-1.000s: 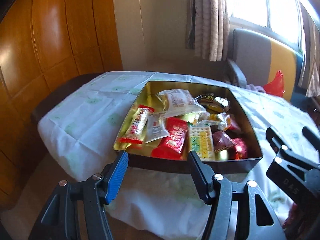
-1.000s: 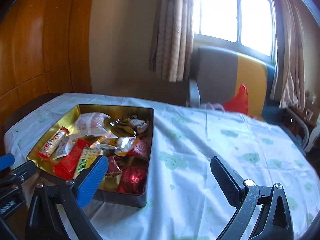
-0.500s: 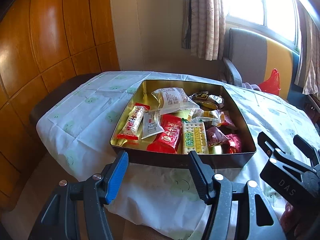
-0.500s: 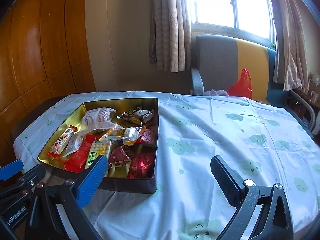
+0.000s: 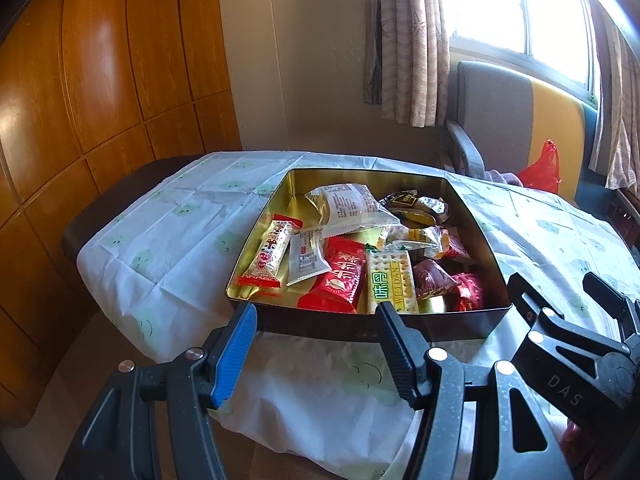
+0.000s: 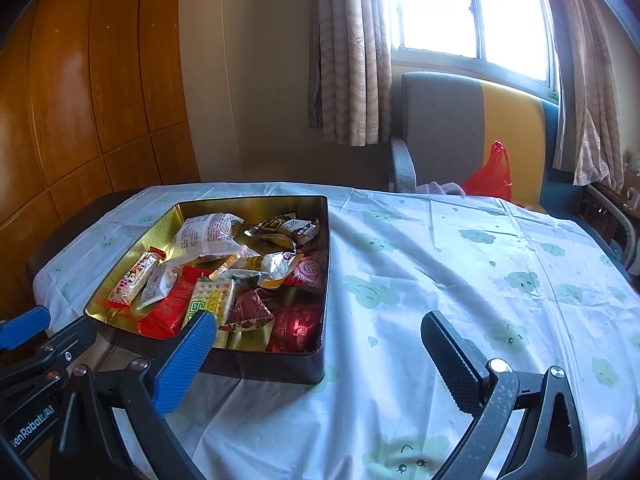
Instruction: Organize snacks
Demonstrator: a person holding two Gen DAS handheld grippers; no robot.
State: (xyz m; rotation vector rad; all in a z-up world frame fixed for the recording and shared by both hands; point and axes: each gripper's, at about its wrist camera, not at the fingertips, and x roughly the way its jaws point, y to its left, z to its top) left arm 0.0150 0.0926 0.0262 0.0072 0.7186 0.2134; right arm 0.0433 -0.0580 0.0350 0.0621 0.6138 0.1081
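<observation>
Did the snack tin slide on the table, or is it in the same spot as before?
No. The snack tin sits against the same cloud prints on the tablecloth. Only the cameras shifted; neither open claw touches it.

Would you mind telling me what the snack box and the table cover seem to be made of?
The snack box looks like thin metal: its gold inside mirrors the wrappers. The table cover seems thin plastic sheeting, glossy with sharp fold creases, though coated cloth is possible.

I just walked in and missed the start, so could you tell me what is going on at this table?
A person holds two grippers in front of a gold-lined tin of mixed wrapped snacks on a clothed table. The left gripper and the right gripper are both open and hold nothing. No snack has been picked up yet.
</observation>
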